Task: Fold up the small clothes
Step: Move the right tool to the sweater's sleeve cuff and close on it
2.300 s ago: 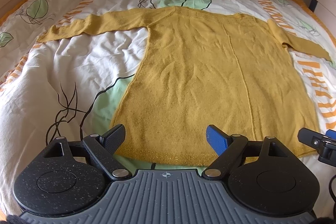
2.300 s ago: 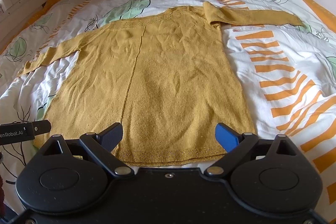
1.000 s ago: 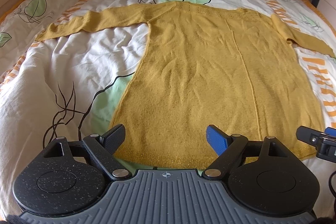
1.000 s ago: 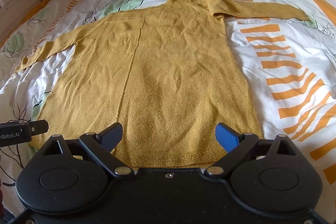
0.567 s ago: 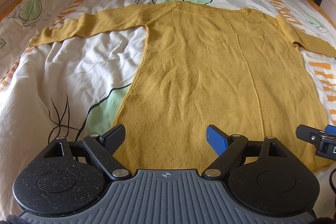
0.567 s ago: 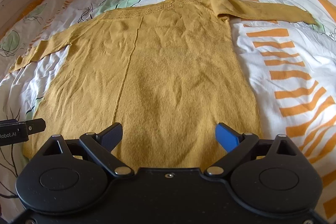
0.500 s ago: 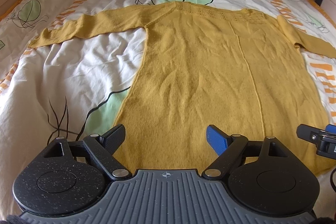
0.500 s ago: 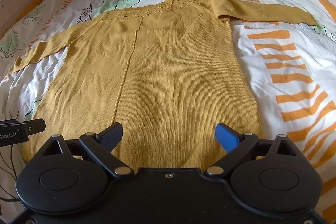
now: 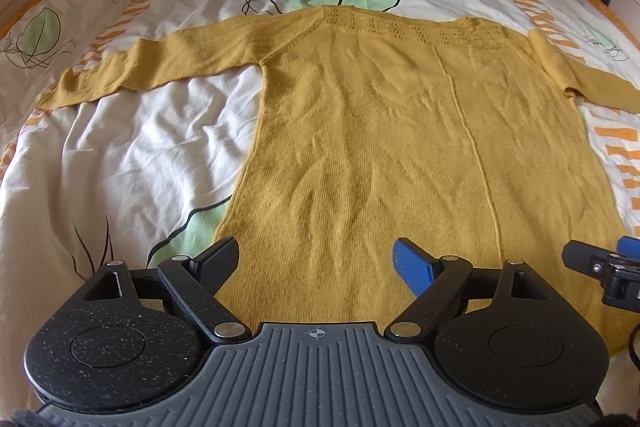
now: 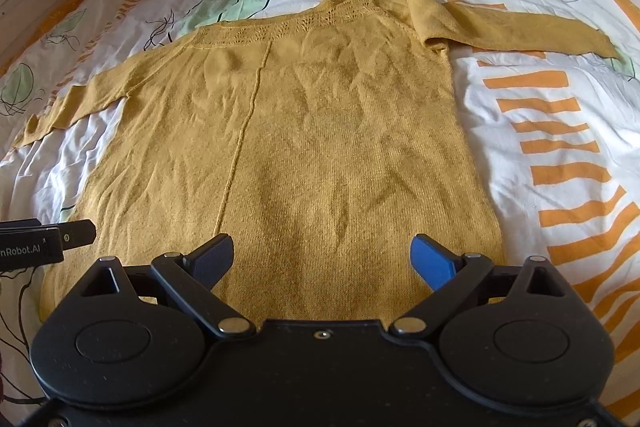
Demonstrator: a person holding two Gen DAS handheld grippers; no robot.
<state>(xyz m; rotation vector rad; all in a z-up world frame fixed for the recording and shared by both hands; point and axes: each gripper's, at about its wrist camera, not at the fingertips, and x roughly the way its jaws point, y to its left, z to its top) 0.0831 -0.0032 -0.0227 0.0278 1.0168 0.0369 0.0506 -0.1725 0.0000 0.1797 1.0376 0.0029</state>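
- Sweater (image 9: 400, 131) in mustard knit lay flat on the patterned duvet (image 9: 132, 131) in the left wrist view, neckline at the far end, hem near and hidden under the tool body. The left gripper (image 9: 316, 263) hung over the near-left part of the body, jaws wide apart, nothing between them.
- Its left sleeve (image 9: 152, 67) stretched out to the left; a pinch there that took only one layer would likely drag the knit askew rather than fold it.
- The loose duvet could be caught along with the hem if the fingers dug too deep.
- In the right wrist view the right gripper (image 10: 322, 257) stood jaws apart and empty over the near-right part of the sweater (image 10: 320, 131).
- The right sleeve (image 10: 512, 27) was already doubled at the shoulder; that bump could throw any fold off-line.
- The two tools sat close, so they risked bumping each other.
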